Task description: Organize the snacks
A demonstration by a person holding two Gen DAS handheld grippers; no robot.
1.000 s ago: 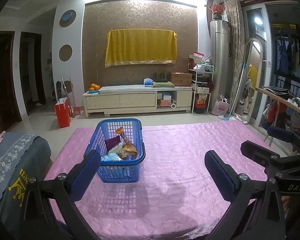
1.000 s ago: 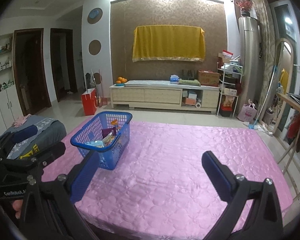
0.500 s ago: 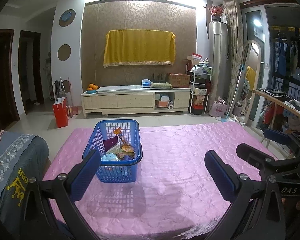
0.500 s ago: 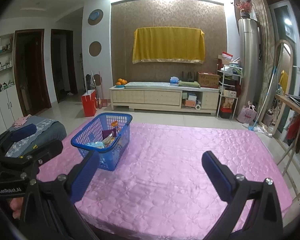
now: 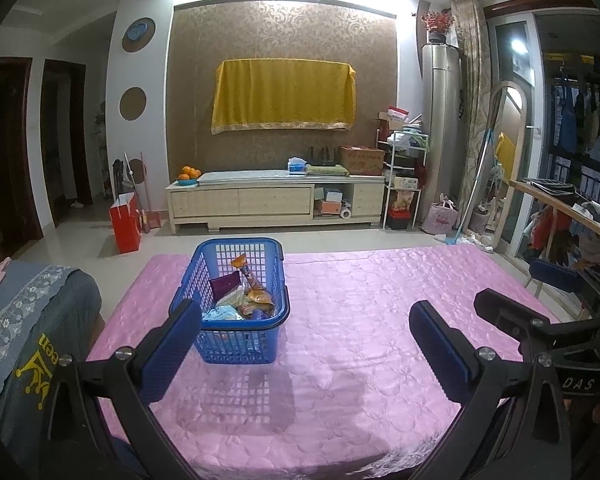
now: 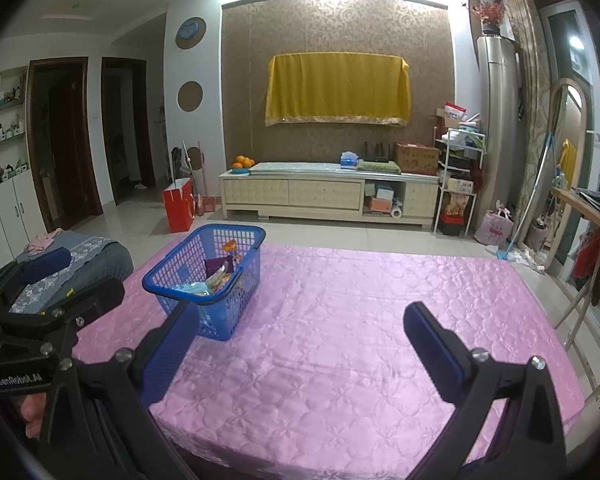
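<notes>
A blue plastic basket [image 5: 236,340] stands on the pink quilted table cover [image 5: 360,320], left of centre. Several snack packets [image 5: 244,296] lie inside it, one orange packet sticking up. My left gripper [image 5: 304,344] is open and empty, held back from the basket near the front edge. My right gripper [image 6: 300,344] is also open with nothing between its fingers; the basket [image 6: 208,276] sits ahead of it to the left, the snack packets [image 6: 220,276] showing over its rim. Each view shows the other gripper at its side.
A grey cloth-covered seat [image 5: 24,320] borders the table's left side. A wooden rail with hanging clothes [image 5: 560,208] runs along the right. Beyond the far edge are tiled floor, a red paper bag [image 5: 125,220] and a low cabinet [image 5: 276,200].
Both views have shifted a little, with the basket drifting slightly left and up in frame. Both grippers stay open, and the basket and snacks have not moved on the table.
</notes>
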